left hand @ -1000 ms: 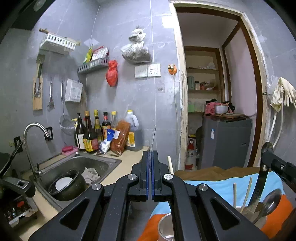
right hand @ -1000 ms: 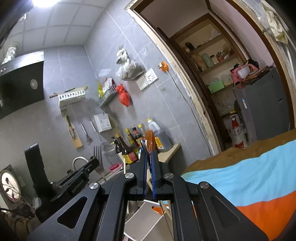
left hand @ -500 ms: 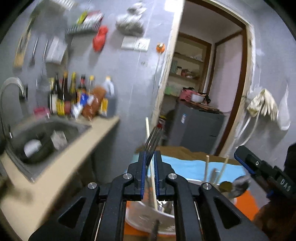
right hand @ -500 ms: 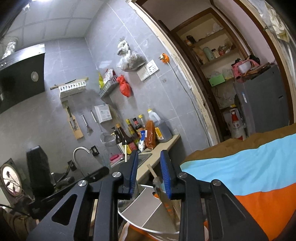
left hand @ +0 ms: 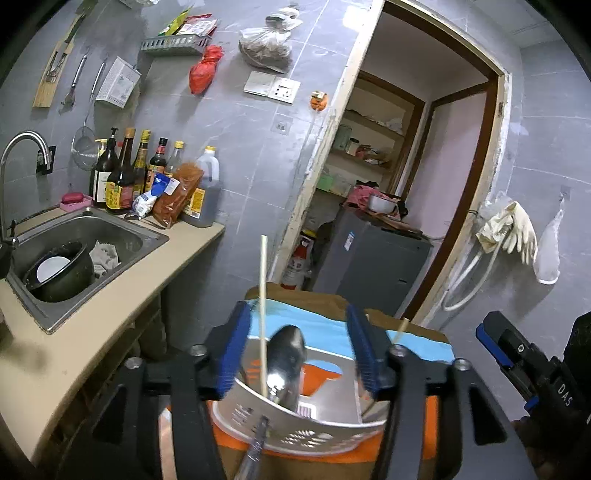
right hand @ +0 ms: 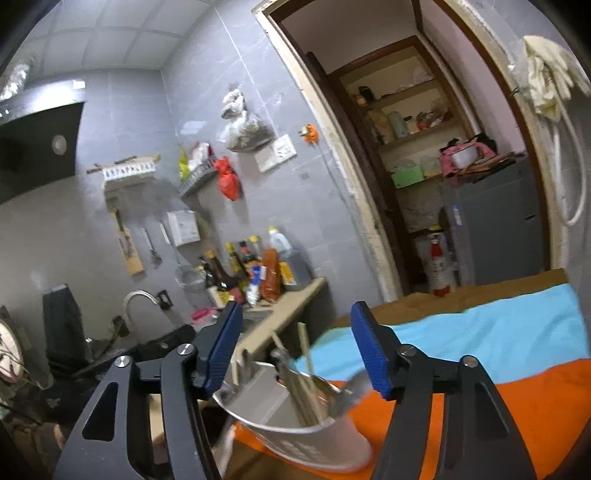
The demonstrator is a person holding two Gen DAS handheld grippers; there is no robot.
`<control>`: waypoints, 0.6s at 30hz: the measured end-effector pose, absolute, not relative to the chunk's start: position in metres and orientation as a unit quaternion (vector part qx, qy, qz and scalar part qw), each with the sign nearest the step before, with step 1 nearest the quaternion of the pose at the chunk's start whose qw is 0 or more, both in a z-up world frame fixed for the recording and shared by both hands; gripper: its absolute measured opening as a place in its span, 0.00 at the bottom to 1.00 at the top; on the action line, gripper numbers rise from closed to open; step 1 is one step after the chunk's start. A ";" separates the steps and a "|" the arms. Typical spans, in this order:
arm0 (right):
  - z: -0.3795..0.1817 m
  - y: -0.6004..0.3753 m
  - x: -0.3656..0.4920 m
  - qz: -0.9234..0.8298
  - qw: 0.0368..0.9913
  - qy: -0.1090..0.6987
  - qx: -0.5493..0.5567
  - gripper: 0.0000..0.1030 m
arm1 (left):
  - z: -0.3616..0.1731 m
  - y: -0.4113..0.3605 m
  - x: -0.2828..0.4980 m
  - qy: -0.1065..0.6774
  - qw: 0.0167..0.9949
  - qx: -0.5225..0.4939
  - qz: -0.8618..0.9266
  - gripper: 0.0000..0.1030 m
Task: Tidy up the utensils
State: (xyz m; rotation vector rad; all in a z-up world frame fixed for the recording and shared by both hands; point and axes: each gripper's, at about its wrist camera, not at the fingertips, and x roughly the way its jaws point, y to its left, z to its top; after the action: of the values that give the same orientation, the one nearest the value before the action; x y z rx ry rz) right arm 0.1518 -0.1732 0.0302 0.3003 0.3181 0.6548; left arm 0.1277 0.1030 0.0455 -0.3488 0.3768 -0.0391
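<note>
Grey-tiled kitchen: both tongs, left (left hand: 297, 352) and right (right hand: 295, 345), are opening, empty, above the steel utensil holder (left hand: 295, 417).

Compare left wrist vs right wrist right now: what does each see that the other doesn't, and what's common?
Left wrist only: the sink basin with a dark pot inside, the spoon bowl-up in the utensil holder, and the right claw at the frame's edge.

Right wrist only: ceiling tiles and the black range hood.

Both: the holder with chopsticks, sauce bottles on the counter, red bag, doorway and the orange-and-blue cloth. Each claw's jaws are opening, gripping nothing.
</note>
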 end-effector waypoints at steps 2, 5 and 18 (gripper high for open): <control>0.030 -0.181 0.148 0.305 0.928 0.162 0.140 0.79 | 0.047 0.096 0.122 0.188 0.967 -0.169 -0.017 0.68; 0.026 -0.197 0.141 0.278 0.934 0.179 0.136 0.86 | 0.046 0.084 0.115 0.200 0.967 -0.159 -0.010 0.88; 0.004 -0.252 0.092 0.134 0.969 0.189 0.081 1.00 | 0.013 0.043 0.067 0.206 0.969 -0.116 0.069 0.90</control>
State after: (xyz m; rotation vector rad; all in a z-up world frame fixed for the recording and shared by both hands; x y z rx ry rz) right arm 0.0924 -0.2517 0.0037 0.1629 0.3823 0.2700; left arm 0.0674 0.0425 0.0125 -0.2341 0.4163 0.1391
